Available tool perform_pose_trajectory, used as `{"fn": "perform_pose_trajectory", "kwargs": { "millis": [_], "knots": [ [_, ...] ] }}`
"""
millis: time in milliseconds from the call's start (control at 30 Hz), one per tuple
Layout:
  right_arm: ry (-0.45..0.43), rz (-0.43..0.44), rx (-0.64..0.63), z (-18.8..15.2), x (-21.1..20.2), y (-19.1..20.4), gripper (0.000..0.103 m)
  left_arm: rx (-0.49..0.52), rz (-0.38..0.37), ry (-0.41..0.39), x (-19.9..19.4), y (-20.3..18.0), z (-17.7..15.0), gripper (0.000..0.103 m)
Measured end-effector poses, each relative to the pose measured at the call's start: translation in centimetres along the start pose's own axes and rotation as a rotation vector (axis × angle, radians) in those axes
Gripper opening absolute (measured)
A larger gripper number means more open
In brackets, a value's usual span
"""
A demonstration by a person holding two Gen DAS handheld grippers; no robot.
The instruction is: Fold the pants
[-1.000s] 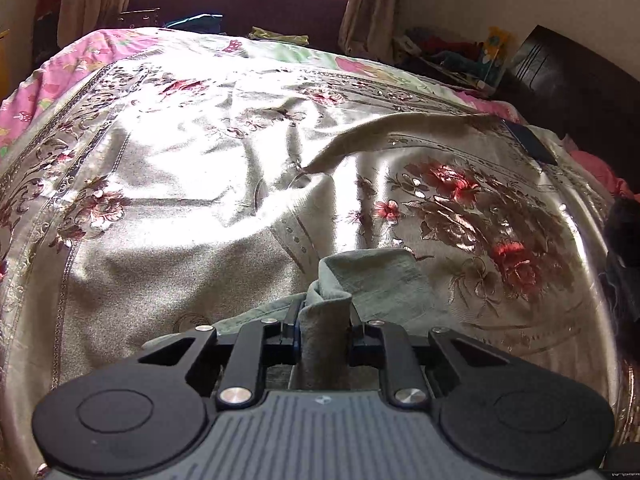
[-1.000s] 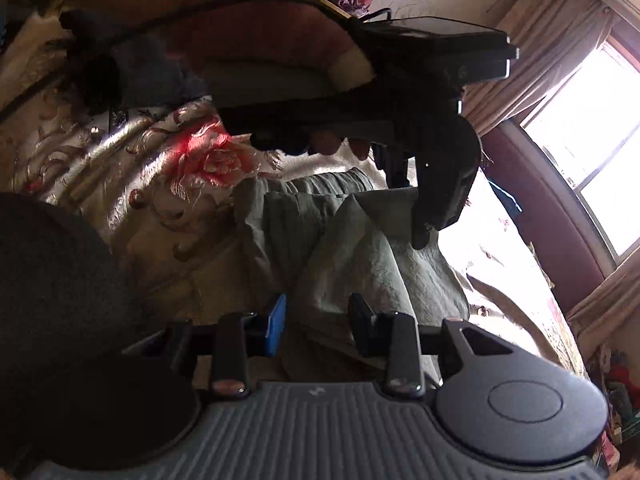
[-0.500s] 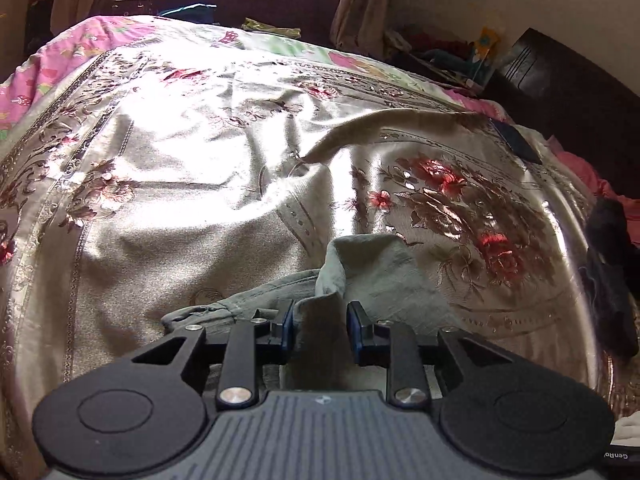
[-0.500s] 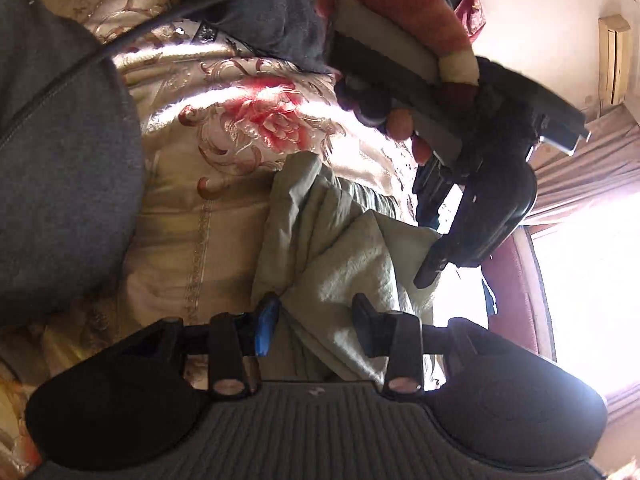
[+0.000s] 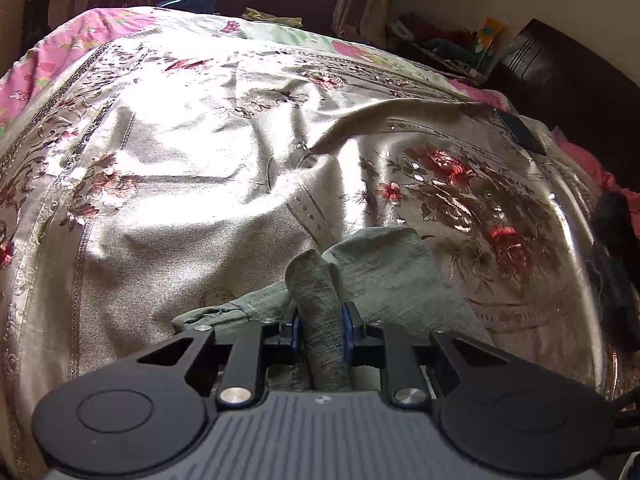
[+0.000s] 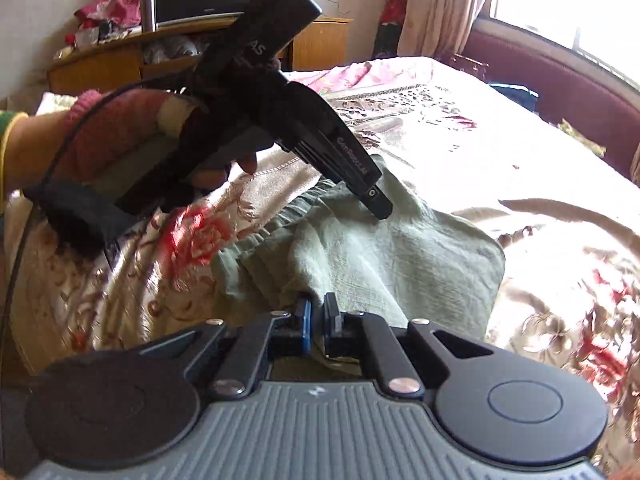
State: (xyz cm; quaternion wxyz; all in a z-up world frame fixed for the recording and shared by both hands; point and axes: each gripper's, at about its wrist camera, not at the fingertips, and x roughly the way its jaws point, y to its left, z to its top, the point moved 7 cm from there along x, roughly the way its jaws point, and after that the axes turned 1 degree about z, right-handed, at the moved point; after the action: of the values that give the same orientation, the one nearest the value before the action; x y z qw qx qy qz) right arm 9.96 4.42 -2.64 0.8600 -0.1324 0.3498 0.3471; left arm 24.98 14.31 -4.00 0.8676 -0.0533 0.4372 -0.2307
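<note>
Both grippers pinching the green pants, mid-fold on the bed

The pants point(image 6: 384, 248) lie bunched low in the frame's middle on the floral bedspread point(image 5: 160, 208); the left gripper point(image 5: 320, 326) clamps a rolled ridge of cloth between its pads, and the right gripper point(image 6: 316, 318), nearly pressed together, nips a thin edge, likely so both corners travel as one. Dark clothing point(image 5: 612, 264) sits far right, well apart

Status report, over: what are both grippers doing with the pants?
Left gripper shut on bunched fabric. Right gripper pinching an edge of the green pants. Pants partly folded on the floral bedspread. Nothing in the way.
</note>
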Motion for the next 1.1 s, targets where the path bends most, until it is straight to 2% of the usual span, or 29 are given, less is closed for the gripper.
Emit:
{"fn": "perform_pose_trajectory", "kwargs": {
  "millis": [67, 133, 267, 400, 567, 833, 867, 967, 1100],
  "knots": [
    [-0.023, 0.026, 0.049, 0.9, 0.0, 0.2, 0.005, -0.004, -0.012, 0.002, 0.7, 0.0, 0.8, 0.026],
    [-0.057, 0.014, 0.029, 1.6, -0.1, 0.7, 0.005, 0.014, -0.005, -0.015, 0.5, 0.1, 1.4, 0.026],
    [-0.066, 0.062, 0.033, 1.9, 1.4, 2.2, 0.005, 0.031, 0.011, -0.041, -1.2, 1.2, 0.8, 0.026],
    [-0.055, 0.1, 0.066, 1.6, 3.3, 3.2, 0.005, -0.039, 0.019, -0.045, -1.9, 3.8, -0.6, 0.026],
    [-0.089, 0.055, 0.02, 1.8, 3.7, 4.5, 0.005, -0.08, 0.026, -0.076, -2.3, 5.2, -1.5, 0.026],
    [-0.129, -0.016, -0.032, 2.5, 5.3, 6.0, 0.005, -0.029, 0.062, -0.097, -1.7, 5.6, -0.8, 0.026],
    [-0.121, -0.027, -0.048, 2.3, 5.9, 6.3, 0.007, -0.022, 0.068, -0.09, -1.3, 5.8, -0.9, 0.027],
    [-0.036, 0.022, -0.038, 0.9, 7.7, 7.0, 0.018, -0.043, 0.078, -0.09, -0.9, 6.6, -1.7, 0.032],
    [-0.066, 0.052, -0.032, 0.6, 6.4, 7.3, 0.031, -0.069, 0.08, -0.13, -2.2, 7.4, -2.5, 0.036]
  ]
}}
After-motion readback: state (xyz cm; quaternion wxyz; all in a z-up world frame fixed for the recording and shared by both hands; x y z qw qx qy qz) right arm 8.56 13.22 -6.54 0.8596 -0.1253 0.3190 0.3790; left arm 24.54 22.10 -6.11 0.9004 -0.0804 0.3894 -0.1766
